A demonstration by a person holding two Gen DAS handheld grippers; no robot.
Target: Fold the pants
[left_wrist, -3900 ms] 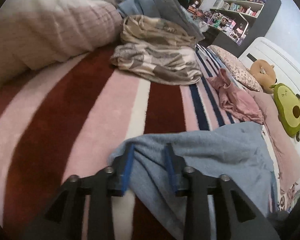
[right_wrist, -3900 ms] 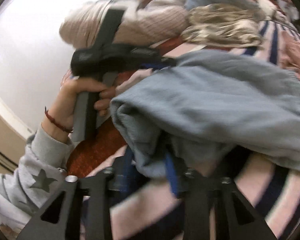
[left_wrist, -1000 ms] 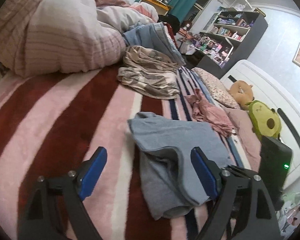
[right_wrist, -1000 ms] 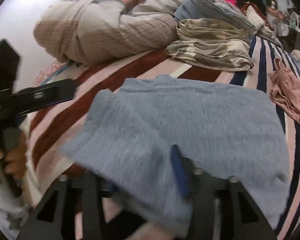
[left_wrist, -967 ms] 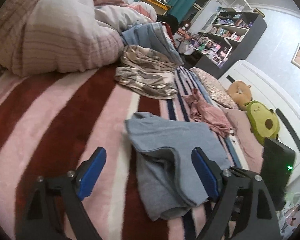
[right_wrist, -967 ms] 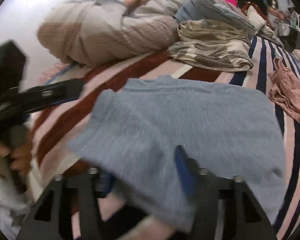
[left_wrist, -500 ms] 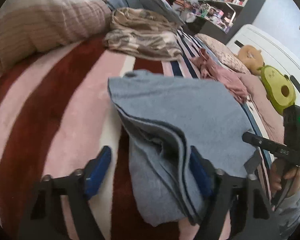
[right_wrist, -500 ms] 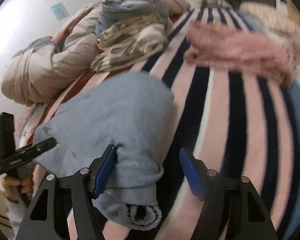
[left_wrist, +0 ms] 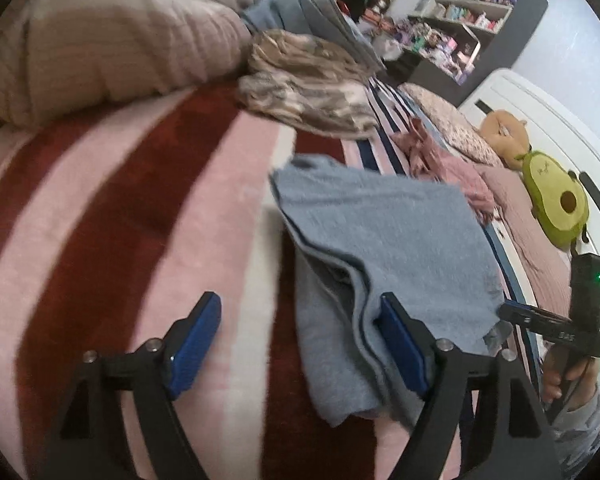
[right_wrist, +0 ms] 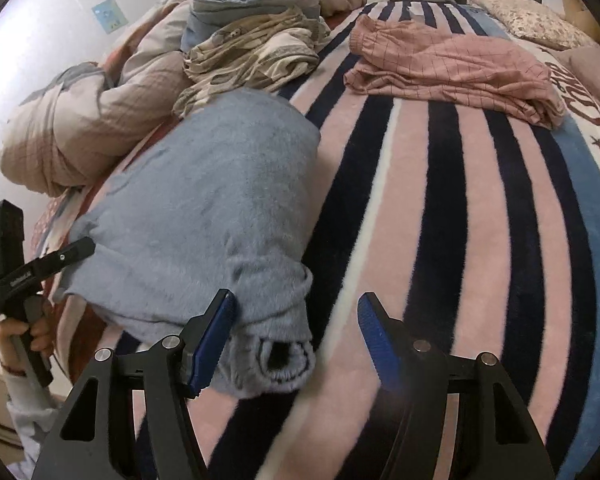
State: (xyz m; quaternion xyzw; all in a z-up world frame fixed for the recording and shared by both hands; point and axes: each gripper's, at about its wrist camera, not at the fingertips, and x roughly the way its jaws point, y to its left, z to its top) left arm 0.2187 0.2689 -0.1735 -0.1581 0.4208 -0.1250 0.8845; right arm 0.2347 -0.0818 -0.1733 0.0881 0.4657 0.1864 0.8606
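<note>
striped bedding (right_wrist: 452,208) in pink, dark red and navy covers the bed, with a bunched quilt (left_wrist: 112,44) along its far side and shelves (left_wrist: 472,20) beyond. the folded blue pants (left_wrist: 384,232) lie on the bed in layers, their ribbed cuff (right_wrist: 284,364) at the near end. the left tool (left_wrist: 300,344) has just been opening; it stands wide, its right pad against the folded edge, gripping nothing. the right tool (right_wrist: 296,340) is spread too, cuff just inside its left pad, not pinched. pink checked shorts (right_wrist: 452,68) and a beige patterned garment (right_wrist: 252,52) lie well apart from the pants.
</note>
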